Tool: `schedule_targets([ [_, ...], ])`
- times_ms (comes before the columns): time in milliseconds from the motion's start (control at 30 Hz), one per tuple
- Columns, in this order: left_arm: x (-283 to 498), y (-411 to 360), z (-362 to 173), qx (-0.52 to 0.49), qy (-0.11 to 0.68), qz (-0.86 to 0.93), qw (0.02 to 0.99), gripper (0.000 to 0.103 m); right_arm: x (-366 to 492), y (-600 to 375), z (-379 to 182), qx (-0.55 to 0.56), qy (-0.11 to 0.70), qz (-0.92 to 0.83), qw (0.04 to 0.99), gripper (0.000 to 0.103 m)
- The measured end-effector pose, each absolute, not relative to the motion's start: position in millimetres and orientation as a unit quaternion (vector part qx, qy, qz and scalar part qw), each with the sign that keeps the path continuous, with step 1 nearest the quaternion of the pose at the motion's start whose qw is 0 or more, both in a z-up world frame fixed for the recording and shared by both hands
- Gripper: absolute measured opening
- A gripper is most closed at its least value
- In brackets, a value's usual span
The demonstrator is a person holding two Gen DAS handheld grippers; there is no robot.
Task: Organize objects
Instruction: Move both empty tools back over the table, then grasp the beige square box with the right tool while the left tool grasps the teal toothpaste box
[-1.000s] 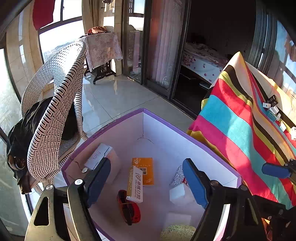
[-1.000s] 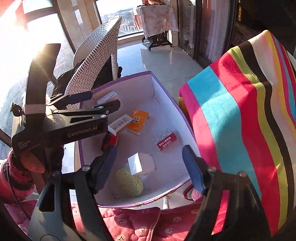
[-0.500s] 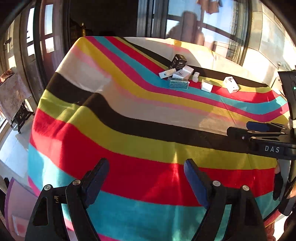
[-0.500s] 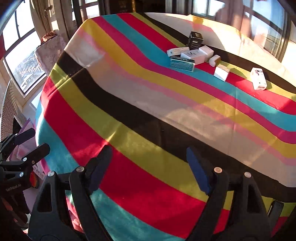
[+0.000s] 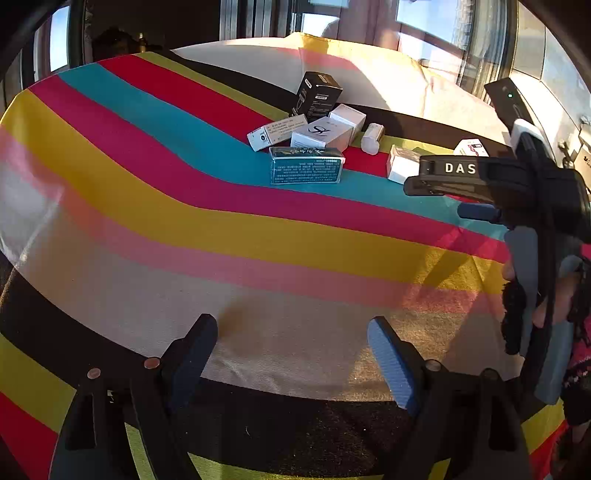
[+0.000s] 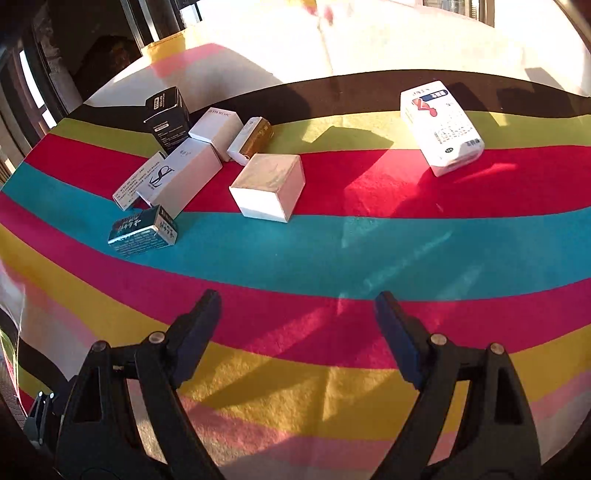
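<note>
Several small boxes lie on a striped cloth (image 5: pixel 221 229). A teal box (image 5: pixel 306 165) (image 6: pixel 142 229), a white "SL" box (image 5: pixel 321 134) (image 6: pixel 180 177), a black box (image 5: pixel 318 95) (image 6: pixel 168 118) and a gold-white tube (image 6: pixel 252 139) form a cluster. A white cube box (image 6: pixel 269 185) sits beside them. A white medicine box (image 6: pixel 441 126) lies apart at the right. My left gripper (image 5: pixel 293 354) is open and empty above the cloth. My right gripper (image 6: pixel 297 325) is open and empty, nearer the boxes, and shows in the left wrist view (image 5: pixel 480 195).
The striped cloth (image 6: pixel 332 251) drapes over the table edge at the left. Windows and dark door frames (image 5: pixel 258 18) stand behind the table. Long shadows fall across the cloth.
Both grippers have swung from the purple-rimmed storage box beside the table to over the tabletop and moved closer to the cluster of boxes. Both stay open and empty.
</note>
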State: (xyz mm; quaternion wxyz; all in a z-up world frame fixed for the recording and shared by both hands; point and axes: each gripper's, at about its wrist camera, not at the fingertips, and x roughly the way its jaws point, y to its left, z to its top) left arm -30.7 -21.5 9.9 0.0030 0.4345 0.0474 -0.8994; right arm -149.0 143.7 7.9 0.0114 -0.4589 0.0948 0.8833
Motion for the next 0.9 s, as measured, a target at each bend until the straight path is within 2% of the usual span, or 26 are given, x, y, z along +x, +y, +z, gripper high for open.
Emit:
schedule_targets([
  [133,-32,-21,10,0.435,0.045,-0.899,0.008,0.087,-199,131,2,-0.459,0.086,0.884,0.026,0.088],
  [233,-32,-20,9,0.438,0.042,-0.898,0.003,0.09,-222,123,-2,-0.466,0.04,0.882,0.049,0.087],
  [267,-33,-20,9,0.439,0.041,-0.898,0.004,0.09,-221,122,-1,-0.466,0.027,0.882,0.059,0.082],
  [300,-33,-19,9,0.441,0.039,-0.897,0.006,0.09,-214,123,2,-0.457,0.024,0.887,0.061,0.055],
  [333,-35,-19,9,0.444,0.038,-0.895,0.007,0.09,-206,124,3,-0.455,0.024,0.888,0.054,0.044],
  [567,-96,-15,21,0.447,0.055,-0.893,0.002,0.09,-128,138,4,-0.448,0.024,0.893,0.039,0.044],
  [767,-177,-1,19,0.428,0.006,-0.902,0.054,0.09,-110,135,3,-0.438,0.019,0.898,0.041,0.044],
  [900,-212,4,14,0.442,-0.034,-0.895,0.034,0.091,-110,145,4,-0.434,0.017,0.9,0.041,0.044],
])
